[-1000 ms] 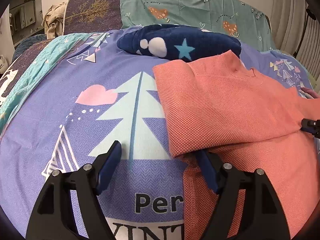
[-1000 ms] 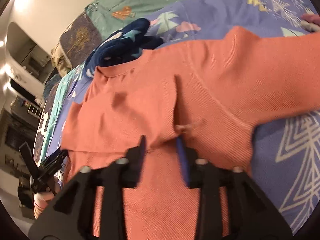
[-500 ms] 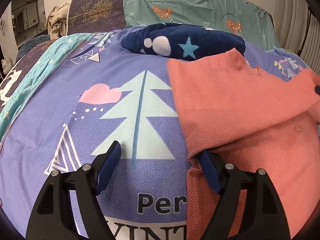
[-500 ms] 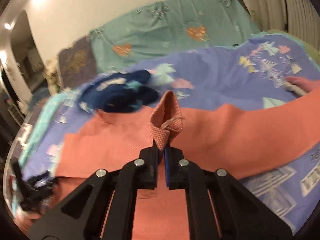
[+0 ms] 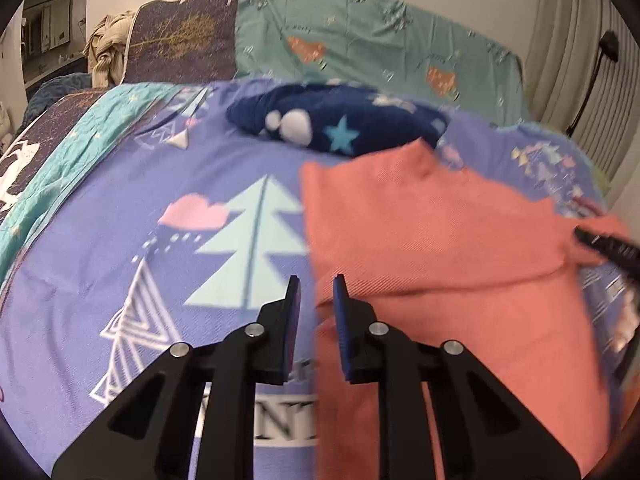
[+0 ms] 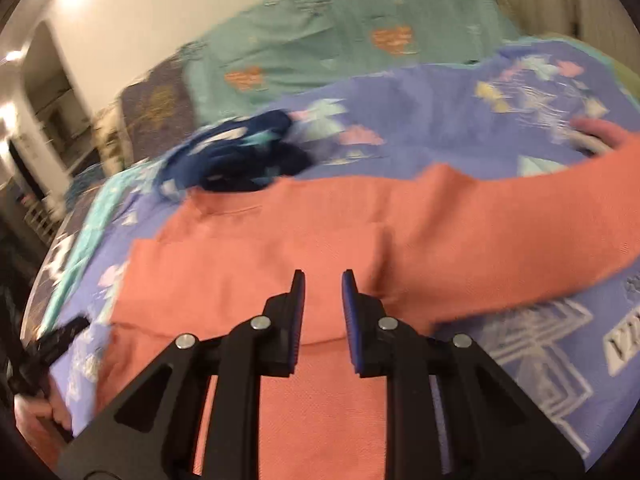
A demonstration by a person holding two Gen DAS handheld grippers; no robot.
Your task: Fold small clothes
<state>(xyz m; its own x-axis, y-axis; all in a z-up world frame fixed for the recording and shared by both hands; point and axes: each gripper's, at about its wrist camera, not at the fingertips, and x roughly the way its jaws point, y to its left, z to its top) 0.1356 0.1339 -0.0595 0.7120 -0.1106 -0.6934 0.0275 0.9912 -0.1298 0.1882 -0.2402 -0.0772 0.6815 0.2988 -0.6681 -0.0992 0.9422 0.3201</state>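
Note:
A coral knit sweater (image 5: 440,232) lies flat on the purple tree-print blanket (image 5: 160,264), its left side folded over the body. My left gripper (image 5: 316,280) hovers above the sweater's left edge. Its jaws are closing to a narrow gap and no cloth is pinched between them. In the right wrist view the sweater (image 6: 280,248) fills the middle, one sleeve (image 6: 560,208) stretched out to the right. My right gripper (image 6: 323,276) hangs over the sweater's body. Its jaws are opening a little, with nothing between them. The picture is blurred by motion.
A navy fleece with stars (image 5: 340,124) lies bunched beyond the sweater's collar. Green patterned cushions (image 5: 380,48) stand along the back wall, with a beige cloth (image 5: 108,48) at the far left. The other gripper (image 6: 52,336) and a hand (image 6: 36,412) show at the left edge.
The right gripper let go of the pinched sweater fold, which now lies flat. The left jaws went from wide apart to a narrow gap and lifted off the blanket.

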